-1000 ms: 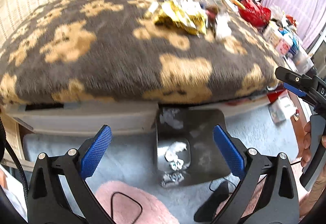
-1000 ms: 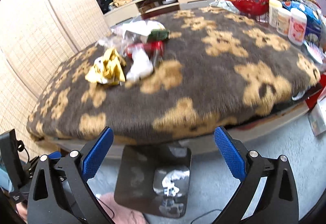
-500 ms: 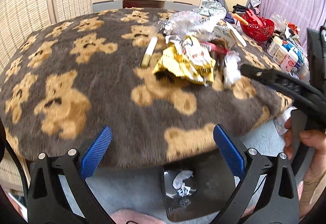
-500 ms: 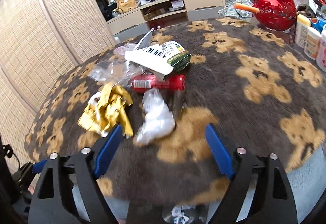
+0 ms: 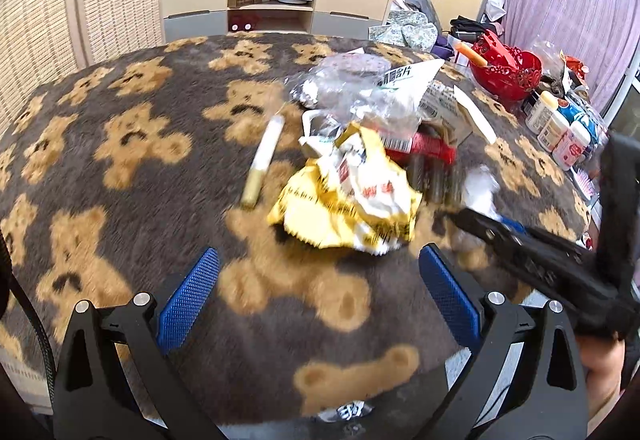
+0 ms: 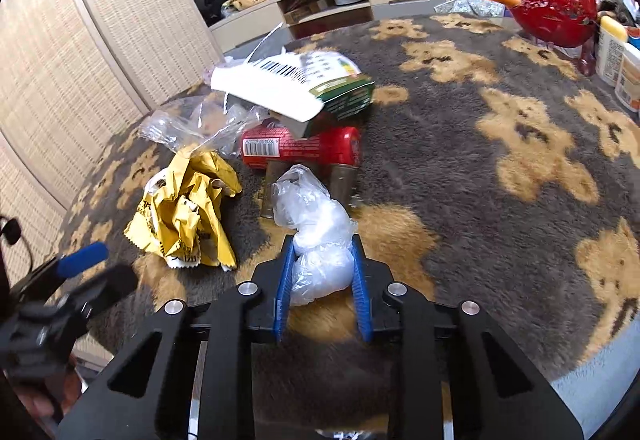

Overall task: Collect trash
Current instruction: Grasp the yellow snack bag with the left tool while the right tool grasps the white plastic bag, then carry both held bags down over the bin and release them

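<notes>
A pile of trash lies on the bear-print blanket. My right gripper is shut on a crumpled clear plastic bag at the pile's near edge; it also shows in the left wrist view. A crumpled yellow wrapper lies just ahead of my left gripper, which is open and empty above the blanket. The wrapper shows in the right wrist view too. Behind lie a red tube, a green and white carton, clear plastic film and a pale stick.
A red basket and several white bottles stand at the blanket's right edge. A TV cabinet is behind, a woven screen to the left. The bin below the front edge is barely visible.
Both grippers rose from the floor bin and moved forward over the blanket. My right gripper closed on the clear plastic bag. My left gripper stayed open.
</notes>
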Available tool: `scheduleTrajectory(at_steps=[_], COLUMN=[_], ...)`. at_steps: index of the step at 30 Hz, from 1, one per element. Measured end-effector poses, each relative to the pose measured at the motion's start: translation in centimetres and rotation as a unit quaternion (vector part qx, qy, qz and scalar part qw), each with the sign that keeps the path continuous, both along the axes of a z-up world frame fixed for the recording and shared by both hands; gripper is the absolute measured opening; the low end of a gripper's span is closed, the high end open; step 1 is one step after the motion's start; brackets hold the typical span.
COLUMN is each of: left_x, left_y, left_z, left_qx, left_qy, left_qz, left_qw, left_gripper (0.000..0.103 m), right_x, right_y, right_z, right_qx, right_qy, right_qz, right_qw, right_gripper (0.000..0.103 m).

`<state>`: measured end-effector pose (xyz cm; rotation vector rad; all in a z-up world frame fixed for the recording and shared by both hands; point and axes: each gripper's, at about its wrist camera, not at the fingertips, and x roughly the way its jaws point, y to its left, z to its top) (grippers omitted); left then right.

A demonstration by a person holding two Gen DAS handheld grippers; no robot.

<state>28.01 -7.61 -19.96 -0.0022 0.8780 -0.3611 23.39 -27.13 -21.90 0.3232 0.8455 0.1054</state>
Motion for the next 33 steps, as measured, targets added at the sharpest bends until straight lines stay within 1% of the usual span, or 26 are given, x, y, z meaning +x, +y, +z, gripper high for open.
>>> scheduleTrajectory(at_steps=[2,7,10,15,17,18,20,21,22,24,28,33], left_x=[0.8,2.9,4.1,5.3,5.2,5.0,4.6,4.3,4.0,3.2,1.2,-2.2], left_y=[-0.6,-2.2,-2.7,-3.1,-3.5,-3.6,-3.7,-3.7,-3.7,-3.4,-2.7,-1.5], left_z=[0.0,-0.1,-0.7,-2.1,-2.4,-2.6,-2.7,-2.6,-2.4,-2.0,-1.0,0.6], left_qx=[0.000,0.010,0.012,-0.002,-0.006,-0.010,-0.014,-0.015,-0.018,-0.026,-0.023,-0.018], left_qy=[0.000,-0.006,0.004,0.027,0.031,0.033,0.033,0.031,0.031,0.032,0.028,0.022], left_qz=[-0.003,-0.009,-0.007,-0.017,-0.027,-0.033,-0.035,-0.036,-0.038,-0.041,-0.041,-0.041], left_qw=[1.0000,0.9999,0.9999,0.9995,0.9992,0.9989,0.9988,0.9987,0.9986,0.9983,0.9985,0.9987], left_gripper=[0.095,0.095,0.095,0.095,0.090,0.083,0.078,0.072,0.064,0.060,0.054,0.051], right_x=[-0.5,-1.3,-1.3,-1.0,-0.9,-1.0,-1.1,-1.2,-1.4,-1.9,-3.1,-5.1], right_y=[-0.4,-0.7,-1.0,-1.3,-1.3,-1.4,-1.5,-1.5,-1.6,-1.5,-1.2,-0.5], right_z=[0.3,0.8,1.0,1.0,0.9,0.8,0.8,0.8,0.9,1.3,2.2,3.3], right_qx=[0.001,-0.016,-0.015,-0.014,-0.014,-0.014,-0.015,-0.014,-0.014,-0.015,-0.017,-0.019], right_qy=[-0.003,-0.011,-0.014,-0.017,-0.015,-0.014,-0.012,-0.012,-0.013,-0.015,-0.021,-0.027], right_qz=[-0.001,-0.004,-0.006,-0.006,-0.007,-0.008,-0.011,-0.013,-0.014,-0.016,-0.014,-0.008], right_qw=[1.000,1.000,1.000,1.000,1.000,1.000,1.000,1.000,1.000,1.000,1.000,0.999], right_gripper=[0.028,0.028,0.028,0.028,0.028,0.028,0.028,0.028,0.028,0.028,0.028,0.028])
